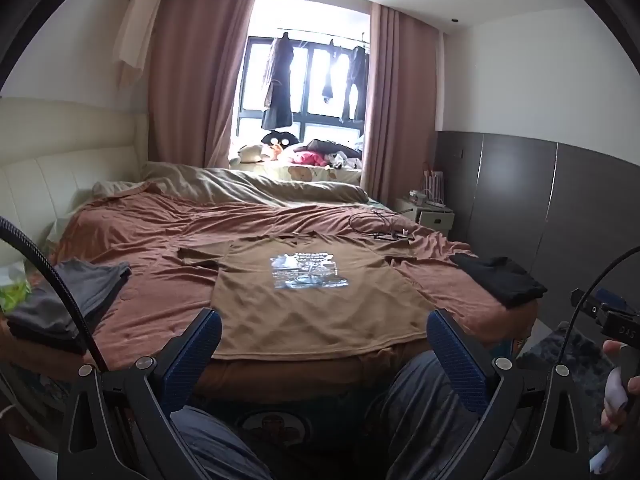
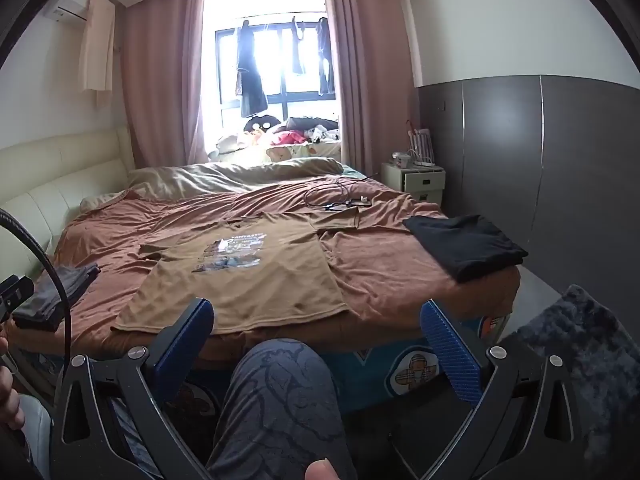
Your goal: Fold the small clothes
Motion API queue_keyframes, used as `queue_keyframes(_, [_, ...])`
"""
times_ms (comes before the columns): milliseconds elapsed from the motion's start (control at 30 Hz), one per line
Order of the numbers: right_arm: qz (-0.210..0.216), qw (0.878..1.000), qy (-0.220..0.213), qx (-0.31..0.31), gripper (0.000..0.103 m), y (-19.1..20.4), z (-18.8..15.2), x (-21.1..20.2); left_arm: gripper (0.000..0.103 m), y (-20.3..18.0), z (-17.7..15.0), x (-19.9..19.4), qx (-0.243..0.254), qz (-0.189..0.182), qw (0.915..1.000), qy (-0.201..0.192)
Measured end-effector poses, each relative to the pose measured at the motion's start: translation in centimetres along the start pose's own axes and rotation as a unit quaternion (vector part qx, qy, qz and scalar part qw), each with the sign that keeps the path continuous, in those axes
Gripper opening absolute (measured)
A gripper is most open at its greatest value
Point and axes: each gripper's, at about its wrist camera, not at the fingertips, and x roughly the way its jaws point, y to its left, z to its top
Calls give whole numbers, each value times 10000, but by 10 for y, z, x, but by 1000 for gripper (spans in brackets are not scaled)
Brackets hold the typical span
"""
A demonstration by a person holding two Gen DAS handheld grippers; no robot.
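Note:
A tan T-shirt point(image 1: 316, 304) with a blue-white print lies flat, print up, on the rust-brown bed sheet point(image 1: 168, 232), its hem at the near bed edge. In the right wrist view the same T-shirt point(image 2: 248, 280) spreads left of centre. My left gripper point(image 1: 324, 320) hovers in front of the hem, jaws wide apart, nothing between them. My right gripper point(image 2: 316, 312) also stands open and empty, short of the bed edge, above a knee in patterned trousers point(image 2: 280, 396).
A folded grey stack point(image 1: 68, 300) sits at the bed's left edge, a folded black stack point(image 1: 500, 280) at the right. Cables and small items point(image 1: 380, 228) lie beyond the shirt. A bunched duvet point(image 1: 256, 184), a nightstand point(image 1: 428, 208) and a dark rug point(image 2: 580, 352) surround the bed.

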Motion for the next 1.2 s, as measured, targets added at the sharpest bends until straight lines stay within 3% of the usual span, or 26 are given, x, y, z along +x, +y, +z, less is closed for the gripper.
queue_keyframes(1200, [-182, 9997, 55, -167, 103, 2, -4, 7, 103, -1, -5, 0, 76, -100, 9999, -74])
